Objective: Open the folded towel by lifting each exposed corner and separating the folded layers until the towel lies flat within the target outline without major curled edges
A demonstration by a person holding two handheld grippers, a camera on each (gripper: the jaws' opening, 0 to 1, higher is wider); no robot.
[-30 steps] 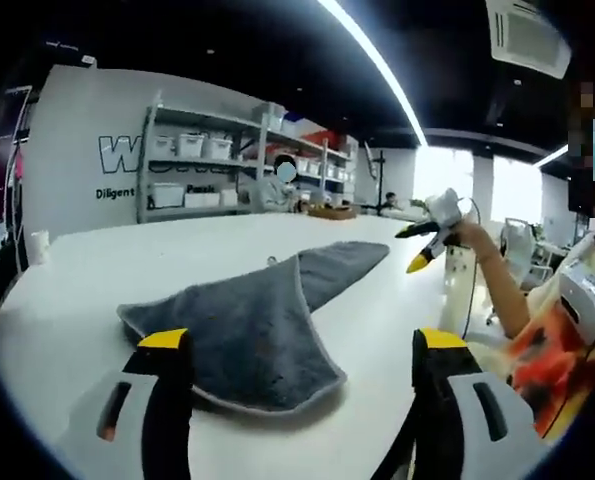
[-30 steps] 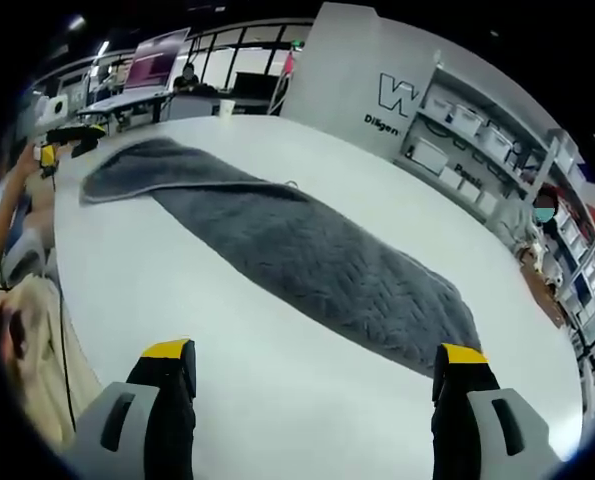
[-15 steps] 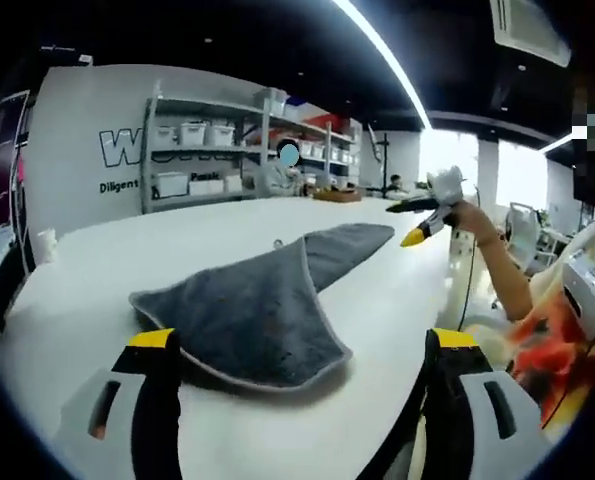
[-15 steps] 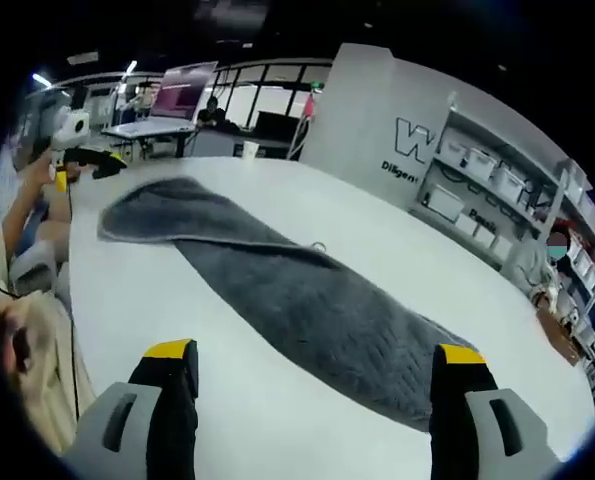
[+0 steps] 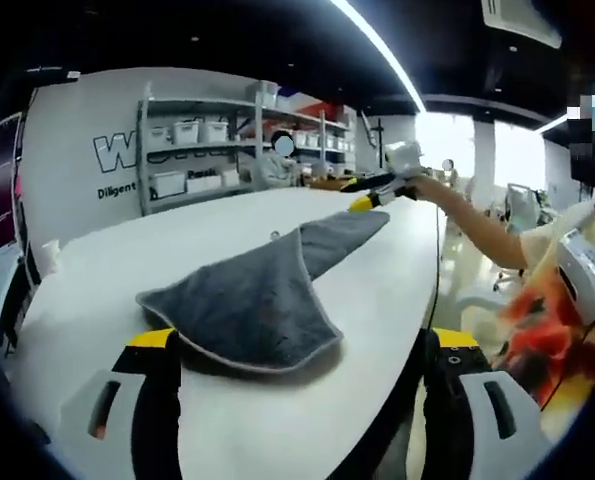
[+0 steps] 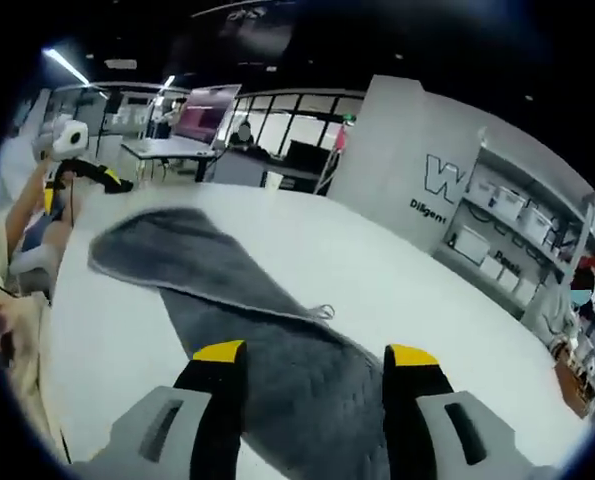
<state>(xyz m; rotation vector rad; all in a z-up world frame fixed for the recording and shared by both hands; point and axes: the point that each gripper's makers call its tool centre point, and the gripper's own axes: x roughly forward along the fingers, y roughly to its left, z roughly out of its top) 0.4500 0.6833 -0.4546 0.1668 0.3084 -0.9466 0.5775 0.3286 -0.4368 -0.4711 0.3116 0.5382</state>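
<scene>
A long grey towel (image 5: 247, 305) lies folded lengthwise on the white table (image 5: 377, 290), with a pale edge seam. My left gripper (image 5: 302, 340) is open just short of the towel's near end, its yellow-tipped jaws wide apart. At the towel's far end, the right gripper (image 5: 375, 192) hovers, held by an outstretched arm. In the right gripper view, the right gripper (image 6: 317, 353) is low over the towel (image 6: 227, 290), open, with the jaws partly drawn in and cloth showing between them. A small loop (image 6: 324, 312) sits on the towel's edge. The left gripper (image 6: 82, 178) is beyond the other end.
Shelves with white bins (image 5: 192, 150) and a lettered white wall stand behind the table. A small white cup (image 5: 49, 252) sits near the table's left side. A desk with a laptop (image 6: 202, 112) lies beyond. The person's orange sleeve (image 5: 537, 330) is by the table's right edge.
The right gripper has moved in low over its end of the towel and its jaws have narrowed. The left gripper has stayed at the near end, wide open.
</scene>
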